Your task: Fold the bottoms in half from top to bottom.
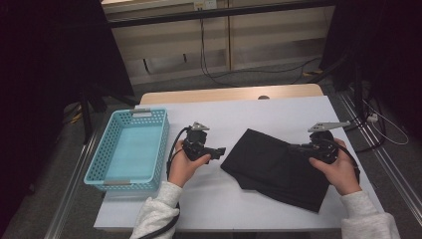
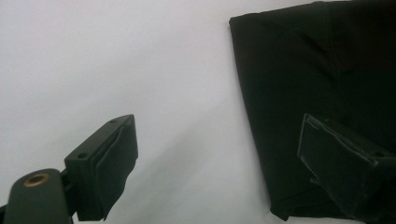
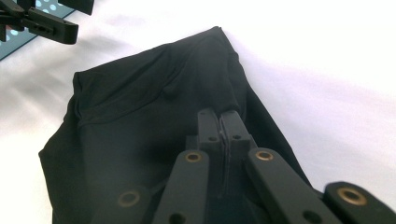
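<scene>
Folded black cloth [image 1: 276, 167] seen right of centre on white table [image 1: 214, 204], long axis running upper left to lower right. Right gripper [image 1: 298, 148] pinched shut over cloth's right part; fabric possibly caught, unclear. Left gripper [image 1: 219, 152] held open, just left of cloth's left corner, untouched. Blue basket [image 1: 94, 174] at far left.

The right claw [image 3: 219, 122] is pressed together over the black cloth [image 3: 140, 121]; if a fold is pinched cannot be told. The cloth's near part is cut off below.

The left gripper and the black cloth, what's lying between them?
Nothing: in the high view, bare white table separates the left gripper from the black cloth.
</scene>
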### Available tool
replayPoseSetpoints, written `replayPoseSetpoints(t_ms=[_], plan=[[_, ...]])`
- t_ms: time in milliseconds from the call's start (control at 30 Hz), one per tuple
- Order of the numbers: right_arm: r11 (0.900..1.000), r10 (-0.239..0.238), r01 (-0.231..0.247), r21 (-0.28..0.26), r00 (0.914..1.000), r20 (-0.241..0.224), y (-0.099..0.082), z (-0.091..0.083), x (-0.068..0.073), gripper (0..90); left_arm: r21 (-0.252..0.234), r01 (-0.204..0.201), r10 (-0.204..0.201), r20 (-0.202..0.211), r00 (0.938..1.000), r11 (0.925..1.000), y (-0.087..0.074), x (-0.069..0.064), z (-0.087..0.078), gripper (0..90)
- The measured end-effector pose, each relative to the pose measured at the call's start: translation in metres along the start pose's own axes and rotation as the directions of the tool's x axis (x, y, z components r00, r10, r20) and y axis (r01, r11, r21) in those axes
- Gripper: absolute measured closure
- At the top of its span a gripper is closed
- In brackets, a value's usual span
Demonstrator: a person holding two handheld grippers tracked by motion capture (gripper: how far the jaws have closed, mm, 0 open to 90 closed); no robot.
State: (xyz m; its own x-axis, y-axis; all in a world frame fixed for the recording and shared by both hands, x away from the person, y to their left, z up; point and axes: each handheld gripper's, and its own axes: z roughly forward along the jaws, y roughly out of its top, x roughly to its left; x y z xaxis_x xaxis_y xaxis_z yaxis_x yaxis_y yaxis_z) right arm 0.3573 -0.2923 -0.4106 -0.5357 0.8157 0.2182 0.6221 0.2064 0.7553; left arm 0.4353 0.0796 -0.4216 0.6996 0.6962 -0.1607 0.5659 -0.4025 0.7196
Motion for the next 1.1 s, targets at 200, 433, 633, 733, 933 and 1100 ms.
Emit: replayPoseSetpoints(t_ms=[200, 433, 633, 733, 933, 1100], plan=[[1.0000, 0.006, -0.006, -0.004, 1.0000, 0.000, -0.003, -0.005, -0.002, 89.4, -0.002, -0.002, 0.002, -0.001, 1.0000, 1.0000, 0.001, 0.000, -0.001, 11.9], [0.9998, 0.017, -0.017, -0.010, 0.9998, 0.008, -0.006, -0.010, -0.005, 89.4, -0.006, -0.006, 0.006, 0.002, 1.0000, 1.0000, 0.003, -0.001, 0.000, 11.9], [0.9997, 0.023, -0.023, -0.012, 0.9997, 0.011, -0.008, -0.015, -0.006, 89.6, -0.001, -0.009, 0.009, 0.007, 0.9999, 1.0000, 0.004, -0.003, 0.002, 11.9], [0.9995, 0.029, -0.029, -0.011, 0.9995, 0.014, -0.010, -0.019, -0.008, 89.6, 0.001, -0.015, 0.015, 0.011, 0.9998, 0.9999, 0.005, -0.003, 0.003, 11.8], [0.9989, 0.041, -0.040, -0.024, 0.9989, 0.025, -0.015, -0.028, -0.012, 89.6, 0.002, -0.015, 0.015, 0.017, 0.9997, 0.9999, 0.006, -0.006, 0.005, 11.8], [0.9981, 0.056, -0.055, -0.028, 0.9979, 0.033, -0.020, -0.036, -0.013, 89.5, 0.001, -0.018, 0.018, 0.023, 0.9996, 0.9998, 0.006, -0.008, 0.005, 11.7]])
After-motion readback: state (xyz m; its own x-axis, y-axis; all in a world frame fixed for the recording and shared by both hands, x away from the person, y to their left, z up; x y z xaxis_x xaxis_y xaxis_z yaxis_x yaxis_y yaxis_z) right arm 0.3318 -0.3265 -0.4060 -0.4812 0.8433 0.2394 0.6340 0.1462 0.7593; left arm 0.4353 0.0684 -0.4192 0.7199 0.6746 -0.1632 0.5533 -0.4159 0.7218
